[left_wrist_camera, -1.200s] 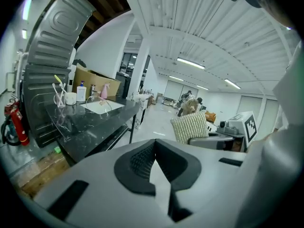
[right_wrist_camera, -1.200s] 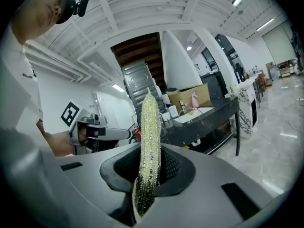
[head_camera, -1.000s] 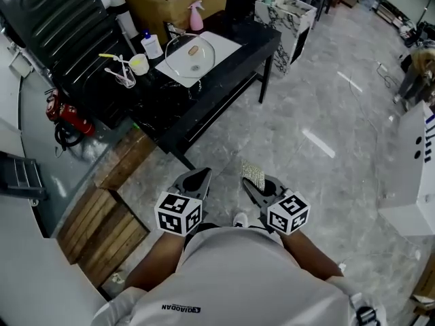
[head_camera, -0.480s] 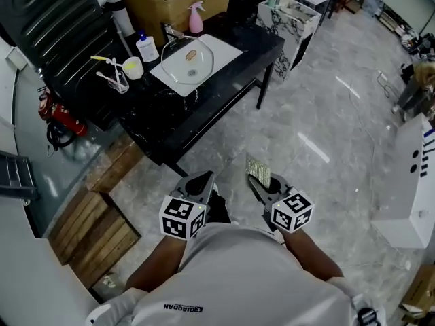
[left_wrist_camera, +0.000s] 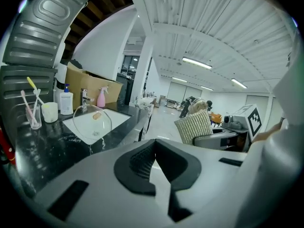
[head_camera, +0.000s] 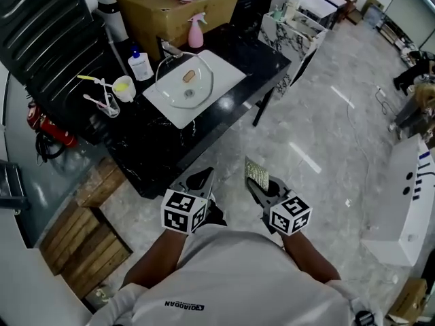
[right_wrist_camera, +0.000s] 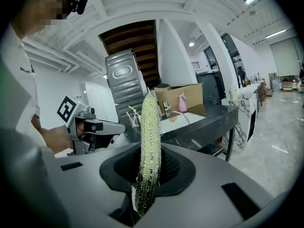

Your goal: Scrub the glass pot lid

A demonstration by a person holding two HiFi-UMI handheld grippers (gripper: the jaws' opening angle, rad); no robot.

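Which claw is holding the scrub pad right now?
The right claw, shut on the glittery scrub pad; the left claw is shut and empty.

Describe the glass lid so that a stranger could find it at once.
Find the black counter by the cardboard box. The lid rests on the white sink set in it. Unlike the pink bottle behind it, it is a clear dome with a tan knob.

- Left gripper (left_wrist_camera: 154,158), jaws together, empty.
- Glass pot lid (left_wrist_camera: 92,123) rests on white basin (left_wrist_camera: 114,119) in black bench (left_wrist_camera: 42,148).
- Right gripper (left_wrist_camera: 202,139) grips a scouring pad (left_wrist_camera: 194,126).
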